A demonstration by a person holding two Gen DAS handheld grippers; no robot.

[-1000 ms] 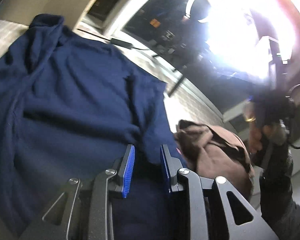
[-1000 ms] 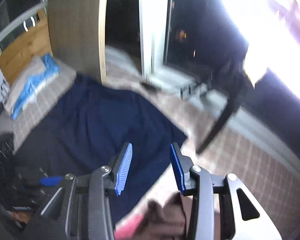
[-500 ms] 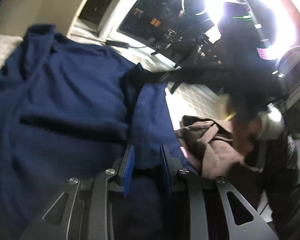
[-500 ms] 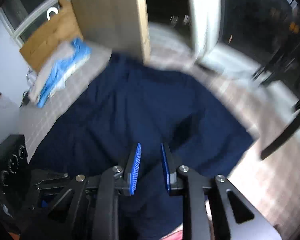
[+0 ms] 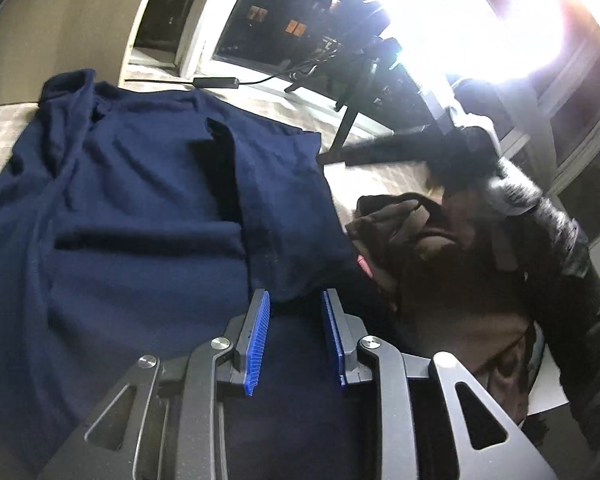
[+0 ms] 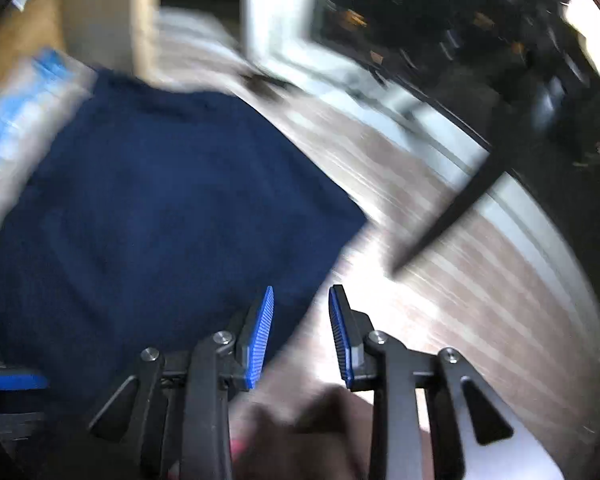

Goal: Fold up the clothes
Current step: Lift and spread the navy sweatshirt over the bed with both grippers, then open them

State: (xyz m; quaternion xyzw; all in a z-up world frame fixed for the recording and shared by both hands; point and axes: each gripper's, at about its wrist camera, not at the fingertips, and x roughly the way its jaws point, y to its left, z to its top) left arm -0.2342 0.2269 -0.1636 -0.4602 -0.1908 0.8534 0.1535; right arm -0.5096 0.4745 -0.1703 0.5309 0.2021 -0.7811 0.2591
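Observation:
A navy blue garment (image 5: pixel 132 208) lies spread on a checked surface (image 5: pixel 364 178), with one flap turned over along its right side. My left gripper (image 5: pixel 296 308) is at the garment's near edge, its pads closed on a bunched fold of that flap. In the blurred right wrist view the garment (image 6: pixel 172 216) fills the left half. My right gripper (image 6: pixel 302 312) hangs over the garment's right edge; its jaws are opening and no cloth is pressed between them. A crumpled brown garment (image 5: pixel 420 240) lies to the right of the navy one, under a black sleeve (image 5: pixel 580 288).
A thin black leg (image 6: pixel 448 224) stands on the checked surface just right of the garment. A black adapter with its cable (image 5: pixel 216 81) lies by the window frame. A folded blue and white pile (image 6: pixel 16 120) sits far left. Brown cloth (image 6: pixel 324 420) lies below my right gripper.
The right gripper's jaws narrowed, then widened again, as it sank toward the navy garment's right edge. The person's arm swung across the left view. The turned-over flap now shows more plainly.

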